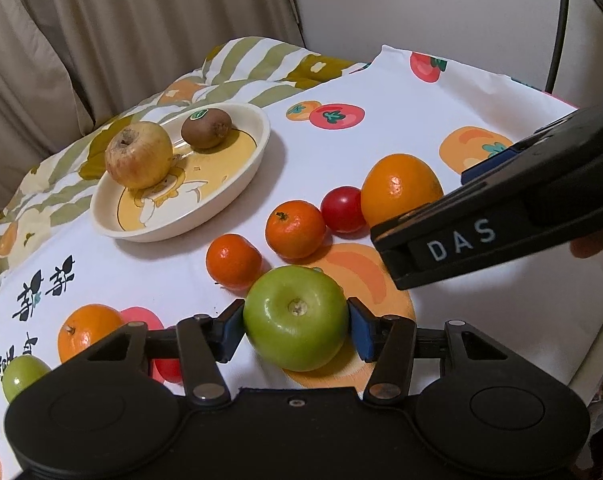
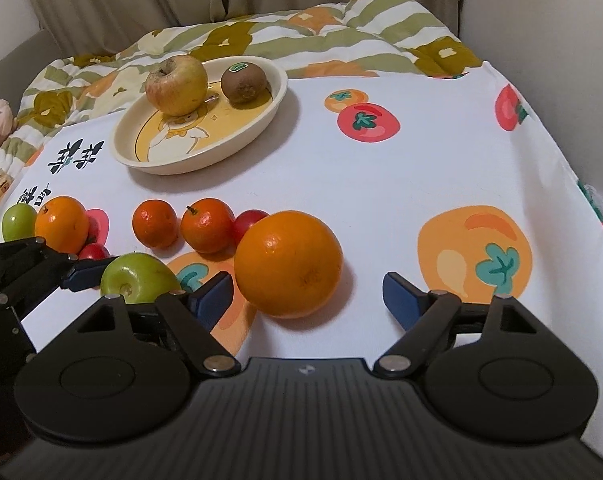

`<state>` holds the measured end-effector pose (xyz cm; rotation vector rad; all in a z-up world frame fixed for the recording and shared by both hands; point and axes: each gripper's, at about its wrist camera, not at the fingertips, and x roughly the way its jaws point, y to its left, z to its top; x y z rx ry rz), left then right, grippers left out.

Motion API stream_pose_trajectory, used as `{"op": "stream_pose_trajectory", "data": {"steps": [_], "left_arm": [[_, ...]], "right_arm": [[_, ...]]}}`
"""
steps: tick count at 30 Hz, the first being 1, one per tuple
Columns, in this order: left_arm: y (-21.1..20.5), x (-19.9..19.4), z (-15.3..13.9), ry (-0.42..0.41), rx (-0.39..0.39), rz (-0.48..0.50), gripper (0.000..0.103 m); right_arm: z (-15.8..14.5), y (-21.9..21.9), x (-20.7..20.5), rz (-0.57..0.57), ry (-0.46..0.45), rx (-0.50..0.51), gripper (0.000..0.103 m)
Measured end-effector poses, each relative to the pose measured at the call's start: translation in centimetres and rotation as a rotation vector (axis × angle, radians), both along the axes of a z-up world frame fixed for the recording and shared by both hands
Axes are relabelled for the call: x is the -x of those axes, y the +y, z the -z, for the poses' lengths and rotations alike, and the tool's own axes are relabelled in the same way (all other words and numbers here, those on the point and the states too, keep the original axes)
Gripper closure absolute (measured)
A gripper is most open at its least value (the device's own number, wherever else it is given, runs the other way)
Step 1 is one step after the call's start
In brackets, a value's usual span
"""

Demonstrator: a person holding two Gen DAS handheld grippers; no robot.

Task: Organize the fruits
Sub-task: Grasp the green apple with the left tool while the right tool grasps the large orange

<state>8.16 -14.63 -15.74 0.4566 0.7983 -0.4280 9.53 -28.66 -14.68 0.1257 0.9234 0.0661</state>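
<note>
Left gripper (image 1: 296, 326) clamped on the green apple (image 1: 296, 317) — both blue pads meet the fruit's flanks at its widest girth, stem pit turned toward the camera, the apple resting on the fruit-print cloth (image 1: 381, 140). Landmark: the cream plate (image 1: 257, 148), which lies beyond the apple and to its left in the left wrist view, well apart, already carrying a yellow apple (image 1: 138, 155) and a kiwi (image 1: 206, 128). Between held apple and plate sit two mandarins (image 1: 233, 260) in a loose row, with a small red fruit (image 1: 343, 209) further along it; a straight carry to the plate would likely need to rise over them. Right gripper (image 2: 306, 294) with jaws spread wide around the large orange (image 2: 288, 263) — the near-side pad (image 2: 215, 294) just beside the fruit, the other pad well clear, so nothing is gripped. From the plate, this orange lies nearer the camera and to the right, at the end of the same row. Neither fruit has a long axis to speak of, so grip angle matters little. The left hand appears the readier of the two for the transfer; the right must first close.
</note>
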Motion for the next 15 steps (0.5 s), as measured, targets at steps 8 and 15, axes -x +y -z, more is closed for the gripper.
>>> {"op": "stream_pose_trajectory", "data": {"steps": [8, 15], "left_arm": [[1.0, -0.1, -0.3, 0.013, 0.015, -0.034, 0.045], [1.8, 0.1, -0.9, 0.013, 0.031, -0.044, 0.045]], "right_arm": [[0.3, 0.2, -1.0, -0.020, 0.007, -0.017, 0.018], [0.1, 0.6, -0.9, -0.032, 0.007, -0.014, 0.028]]}}
